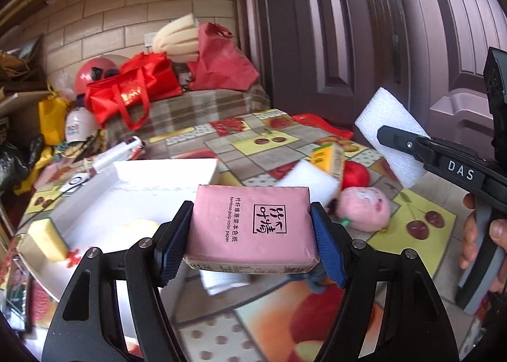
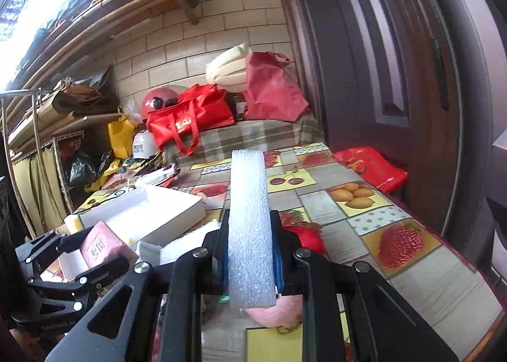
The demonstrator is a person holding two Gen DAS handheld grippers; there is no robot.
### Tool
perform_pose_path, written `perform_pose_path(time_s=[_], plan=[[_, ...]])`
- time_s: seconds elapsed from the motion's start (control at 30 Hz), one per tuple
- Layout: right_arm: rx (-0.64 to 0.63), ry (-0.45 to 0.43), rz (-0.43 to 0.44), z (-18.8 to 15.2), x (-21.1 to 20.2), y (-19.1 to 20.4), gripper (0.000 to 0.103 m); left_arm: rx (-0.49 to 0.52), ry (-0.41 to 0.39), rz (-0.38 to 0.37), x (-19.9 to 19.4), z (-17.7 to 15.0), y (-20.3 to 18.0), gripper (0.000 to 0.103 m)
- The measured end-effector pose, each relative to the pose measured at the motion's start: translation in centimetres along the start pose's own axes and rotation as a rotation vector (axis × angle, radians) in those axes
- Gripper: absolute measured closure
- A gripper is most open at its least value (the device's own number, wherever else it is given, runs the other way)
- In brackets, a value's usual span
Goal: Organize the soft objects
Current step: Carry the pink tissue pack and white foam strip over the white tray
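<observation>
My left gripper (image 1: 252, 232) is shut on a pink tissue pack (image 1: 253, 225) and holds it above the fruit-print table, just right of a white box (image 1: 126, 191). The same tissue pack (image 2: 101, 244) shows at the lower left of the right wrist view. My right gripper (image 2: 250, 254) is shut on a white foam slab (image 2: 248, 219) that stands on edge between its blue pads. That foam slab (image 1: 393, 137) hangs in the air at the right of the left wrist view. A pink plush toy (image 1: 364, 208), a white sponge (image 1: 307, 184) and a red soft object (image 1: 356, 173) lie on the table.
A yellow sponge (image 1: 47, 238) leans at the white box's left corner. A yellow-green carton (image 1: 328, 159) stands behind the white sponge. Red bags (image 1: 136, 89), a helmet and rolled foam crowd the back. A dark door (image 1: 348, 29) closes off the right. A hand (image 1: 484, 244) grips the right tool.
</observation>
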State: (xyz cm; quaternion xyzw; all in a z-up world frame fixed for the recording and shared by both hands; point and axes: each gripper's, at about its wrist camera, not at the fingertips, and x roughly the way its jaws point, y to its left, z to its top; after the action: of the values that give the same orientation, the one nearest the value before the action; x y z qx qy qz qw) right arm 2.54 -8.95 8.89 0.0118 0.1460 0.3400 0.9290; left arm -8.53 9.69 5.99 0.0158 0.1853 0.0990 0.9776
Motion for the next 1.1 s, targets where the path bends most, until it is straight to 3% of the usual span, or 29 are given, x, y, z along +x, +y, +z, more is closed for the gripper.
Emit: perform_pose_path(time_s=[0.6,1.1], plan=[[-0.108,0.098,0.144,-1.1,4.2,6.8,0.083,-0.103,-0.02,0.224,-0.7,-1.0,8.5,0.03],[-0.208,0.169,0.264,-1.7,8.0,13.5,0.084,-0.23,0.025,0.345,0.5,-1.6,14.9,0.03]])
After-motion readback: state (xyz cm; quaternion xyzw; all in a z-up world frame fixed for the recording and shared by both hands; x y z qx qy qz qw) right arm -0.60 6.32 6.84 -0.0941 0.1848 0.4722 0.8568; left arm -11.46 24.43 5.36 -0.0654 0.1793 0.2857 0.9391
